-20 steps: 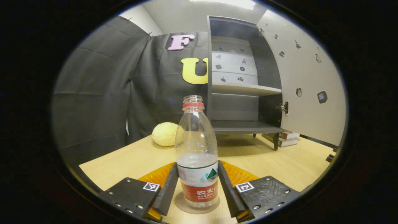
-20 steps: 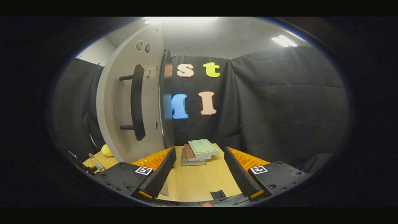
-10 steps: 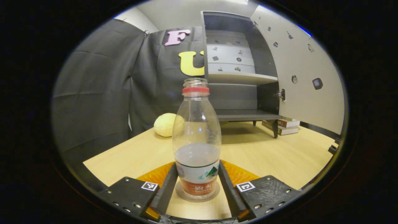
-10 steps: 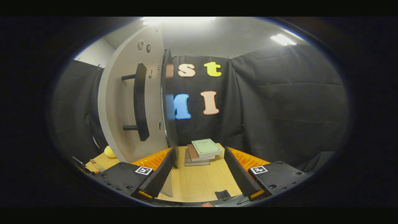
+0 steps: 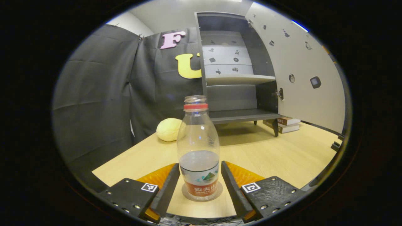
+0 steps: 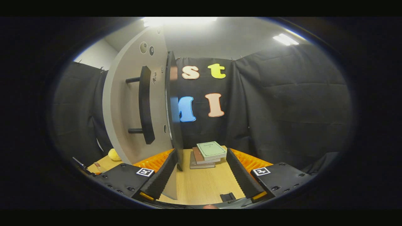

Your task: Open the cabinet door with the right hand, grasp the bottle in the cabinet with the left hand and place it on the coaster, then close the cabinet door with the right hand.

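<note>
A clear plastic bottle (image 5: 198,141) with a red neck ring and some water stands upright on a round coaster (image 5: 186,194) on the wooden table. My left gripper (image 5: 199,164) is open around its lower part, a finger close on each side with a thin gap. Behind it the dark cabinet (image 5: 238,116) stands with its pale door (image 5: 301,62) swung wide to the right. In the right gripper view that door (image 6: 125,110) shows its outer face and black bar handle (image 6: 146,103). My right gripper (image 6: 201,169) is open and holds nothing, its left finger just in front of the door's free edge (image 6: 174,110).
A yellow round lump (image 5: 169,129) lies left of the cabinet near the cloth wall. A stack of books (image 6: 209,152) sits on the table beyond my right gripper and to the right of the cabinet's legs (image 5: 287,124). Bare tabletop (image 5: 267,153) spreads in front of the cabinet.
The bottle now sits farther out along my left fingers with the coaster showing around its base; the left gripper has drawn back a little. The right gripper has crept toward the door's edge.
</note>
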`<state>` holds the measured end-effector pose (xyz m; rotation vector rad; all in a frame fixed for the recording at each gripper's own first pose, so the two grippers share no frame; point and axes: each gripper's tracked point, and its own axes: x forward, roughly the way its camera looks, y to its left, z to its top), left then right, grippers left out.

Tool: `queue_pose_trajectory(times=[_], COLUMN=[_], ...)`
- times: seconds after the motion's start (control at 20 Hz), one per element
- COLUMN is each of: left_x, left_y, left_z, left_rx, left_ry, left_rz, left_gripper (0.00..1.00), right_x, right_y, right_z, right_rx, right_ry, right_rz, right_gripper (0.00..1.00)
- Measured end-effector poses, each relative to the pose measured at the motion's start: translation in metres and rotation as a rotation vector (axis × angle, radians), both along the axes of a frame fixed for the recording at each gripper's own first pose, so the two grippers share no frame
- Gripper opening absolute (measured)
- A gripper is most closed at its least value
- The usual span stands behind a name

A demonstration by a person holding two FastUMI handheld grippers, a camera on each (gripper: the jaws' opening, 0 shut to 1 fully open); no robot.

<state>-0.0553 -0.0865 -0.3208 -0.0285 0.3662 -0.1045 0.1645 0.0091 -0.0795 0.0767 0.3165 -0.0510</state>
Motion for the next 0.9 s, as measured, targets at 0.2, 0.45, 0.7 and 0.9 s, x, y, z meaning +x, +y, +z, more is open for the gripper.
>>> queue_pose_trajectory(times=[0.2, 0.45, 0.7, 0.9], left_x=[-0.012, -0.019, -0.004, 0.015], left_y=[0.000, 0.006, -0.004, -0.008], left_z=[0.020, 0.084, 0.164, 0.203], left_rx=[0.014, 0.058, 0.039, 0.005], left_ry=[-0.006, -0.047, -0.147, -0.178], left_rz=[-0.017, -0.025, -0.046, -0.054], left_gripper=[0.81, 0.81, 0.81, 0.79], right_x=[0.002, 0.004, 0.013, 0.020], right_y=[0.000, -0.006, -0.009, 0.004], right_z=[0.003, 0.007, 0.014, 0.022], right_rx=[0.022, 0.054, 0.088, 0.065], right_ry=[-0.019, -0.046, -0.050, -0.044], right_rz=[0.001, -0.016, -0.046, -0.037], right_gripper=[0.98, 0.98, 0.98, 0.98])
